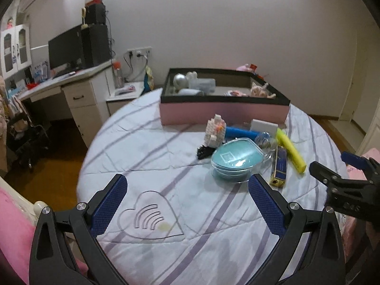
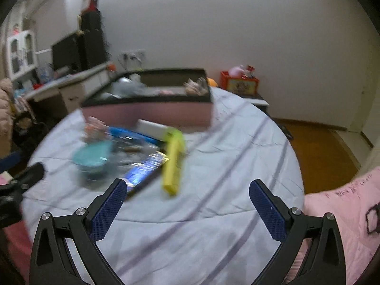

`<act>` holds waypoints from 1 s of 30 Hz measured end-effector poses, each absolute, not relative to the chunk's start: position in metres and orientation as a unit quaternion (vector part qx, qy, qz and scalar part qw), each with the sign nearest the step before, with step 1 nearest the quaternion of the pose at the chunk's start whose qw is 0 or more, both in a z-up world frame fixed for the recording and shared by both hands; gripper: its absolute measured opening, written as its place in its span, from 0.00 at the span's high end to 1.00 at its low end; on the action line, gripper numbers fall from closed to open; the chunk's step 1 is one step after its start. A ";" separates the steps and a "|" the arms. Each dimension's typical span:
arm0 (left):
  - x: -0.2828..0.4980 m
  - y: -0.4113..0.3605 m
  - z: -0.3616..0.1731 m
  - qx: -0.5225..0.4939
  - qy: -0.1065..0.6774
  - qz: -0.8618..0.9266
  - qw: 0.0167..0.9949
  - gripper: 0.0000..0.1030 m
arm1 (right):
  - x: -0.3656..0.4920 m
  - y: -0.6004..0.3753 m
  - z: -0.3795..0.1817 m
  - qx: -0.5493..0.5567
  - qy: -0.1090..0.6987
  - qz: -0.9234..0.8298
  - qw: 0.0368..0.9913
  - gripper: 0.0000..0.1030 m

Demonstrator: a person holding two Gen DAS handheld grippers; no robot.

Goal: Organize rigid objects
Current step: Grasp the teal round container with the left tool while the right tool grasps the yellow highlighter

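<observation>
A pile of rigid items lies on the striped bedsheet (image 1: pixel 147 156): a teal case in a clear shell (image 1: pixel 235 161), a yellow tube (image 1: pixel 291 150), a dark blue and gold box (image 1: pixel 279 166), a blue tube (image 1: pixel 239 133), a white block figure (image 1: pixel 216 131), a white box (image 1: pixel 263 125) and a black clip (image 1: pixel 204 152). A pink box with a black rim (image 1: pixel 223 111) stands behind, holding toys. My left gripper (image 1: pixel 187 201) is open and empty, near the teal case. My right gripper (image 2: pixel 187 204) is open and empty, near the yellow tube (image 2: pixel 174 163) and blue box (image 2: pixel 144 173); this view is blurred.
A desk with a monitor (image 1: pixel 66 49) and drawers stands at the left, beyond the bed edge. A pink quilt (image 2: pixel 344 213) lies at the right. The right gripper's body shows in the left wrist view (image 1: pixel 344 185). An orange box (image 2: pixel 239 84) stands by the far wall.
</observation>
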State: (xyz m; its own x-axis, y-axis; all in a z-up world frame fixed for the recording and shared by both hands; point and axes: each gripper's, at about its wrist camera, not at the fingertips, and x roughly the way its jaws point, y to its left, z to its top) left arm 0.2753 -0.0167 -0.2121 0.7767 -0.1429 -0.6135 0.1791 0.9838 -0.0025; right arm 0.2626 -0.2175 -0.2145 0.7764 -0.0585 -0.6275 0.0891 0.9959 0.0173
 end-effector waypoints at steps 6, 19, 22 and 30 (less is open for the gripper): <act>0.294 -0.032 -0.225 0.026 0.351 -0.102 0.930 0.00 | 0.304 -0.225 -0.238 -0.002 0.391 -0.016 0.920 0.31; 0.334 -0.072 -0.239 0.019 0.390 -0.122 0.913 0.00 | 0.344 -0.226 -0.240 -0.028 0.414 0.039 0.909 0.87; 0.344 -0.076 -0.244 0.017 0.405 -0.115 0.907 0.00 | 0.340 -0.232 -0.240 -0.014 0.412 0.048 0.910 0.86; 0.343 -0.072 -0.245 0.018 0.408 -0.127 0.904 0.30 | 0.337 -0.234 -0.241 -0.002 0.408 0.050 0.912 0.86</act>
State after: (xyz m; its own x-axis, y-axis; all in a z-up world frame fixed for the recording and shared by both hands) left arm 0.3428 -0.0722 -0.2446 0.6348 -0.2155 -0.7420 0.2452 0.9669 -0.0711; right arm 0.3372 -0.2341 -0.2412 0.6625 0.0892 -0.7437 -0.0917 0.9951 0.0376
